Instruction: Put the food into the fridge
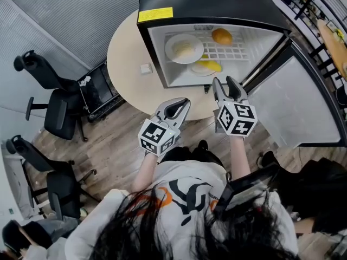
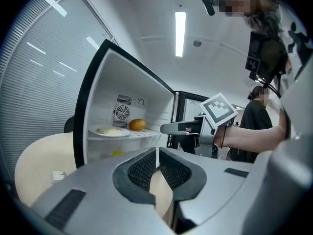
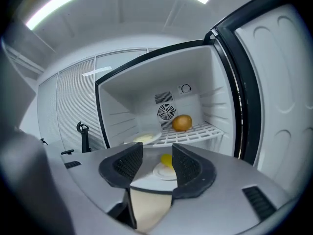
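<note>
In the head view the food [image 1: 184, 49] is seen inside the fridge [image 1: 156, 53], an orange [image 1: 222, 36] at 1 o'clock of the upper plate [image 1: 172, 56], with left gripper [image 1: 179, 103] and right gripper [image 1: 224, 83] held near level at 6 o'clock. In the left gripper view the jaws are pressed together, empty. In the right gripper view they are spread, empty, aimed at the lower plate [image 3: 159, 173], which could be knocked.
</note>
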A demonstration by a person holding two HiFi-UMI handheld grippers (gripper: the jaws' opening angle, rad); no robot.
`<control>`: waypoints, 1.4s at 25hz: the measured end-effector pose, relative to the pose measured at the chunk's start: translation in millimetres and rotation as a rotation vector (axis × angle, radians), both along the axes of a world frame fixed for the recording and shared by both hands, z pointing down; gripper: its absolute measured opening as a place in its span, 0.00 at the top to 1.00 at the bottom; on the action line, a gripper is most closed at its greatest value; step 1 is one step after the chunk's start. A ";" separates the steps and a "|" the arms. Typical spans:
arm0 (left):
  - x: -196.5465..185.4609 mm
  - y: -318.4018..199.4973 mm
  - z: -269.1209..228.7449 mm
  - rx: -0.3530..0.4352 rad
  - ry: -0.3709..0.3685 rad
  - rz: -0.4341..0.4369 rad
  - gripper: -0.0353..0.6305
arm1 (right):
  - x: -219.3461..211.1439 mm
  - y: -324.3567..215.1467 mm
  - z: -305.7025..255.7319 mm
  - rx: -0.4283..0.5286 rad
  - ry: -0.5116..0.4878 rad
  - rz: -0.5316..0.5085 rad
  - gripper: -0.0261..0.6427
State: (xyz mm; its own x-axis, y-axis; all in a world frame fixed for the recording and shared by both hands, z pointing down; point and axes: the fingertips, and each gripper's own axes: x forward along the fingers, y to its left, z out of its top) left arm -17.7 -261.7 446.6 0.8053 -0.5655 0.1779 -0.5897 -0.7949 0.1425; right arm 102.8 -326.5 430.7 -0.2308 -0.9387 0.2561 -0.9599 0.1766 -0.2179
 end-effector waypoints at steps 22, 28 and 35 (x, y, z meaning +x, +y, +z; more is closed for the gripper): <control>-10.2 55.7 21.9 -0.064 0.035 0.102 0.93 | -47.7 105.1 39.4 -0.103 -0.083 0.019 0.84; -7.6 65.6 11.5 -0.061 0.051 0.080 0.93 | -53.1 120.0 35.0 -0.114 -0.081 -0.019 0.86; 7.6 104.3 9.1 -0.059 0.035 0.039 0.93 | -36.7 159.8 37.2 -0.125 -0.088 -0.058 0.86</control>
State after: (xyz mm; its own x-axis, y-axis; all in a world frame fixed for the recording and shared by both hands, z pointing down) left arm -10.1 -157.4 455.6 0.8326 -0.5233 0.1814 -0.5526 -0.8066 0.2097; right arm 66.1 -166.7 467.9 -0.3107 -0.8850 0.3467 -0.9251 0.1978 -0.3242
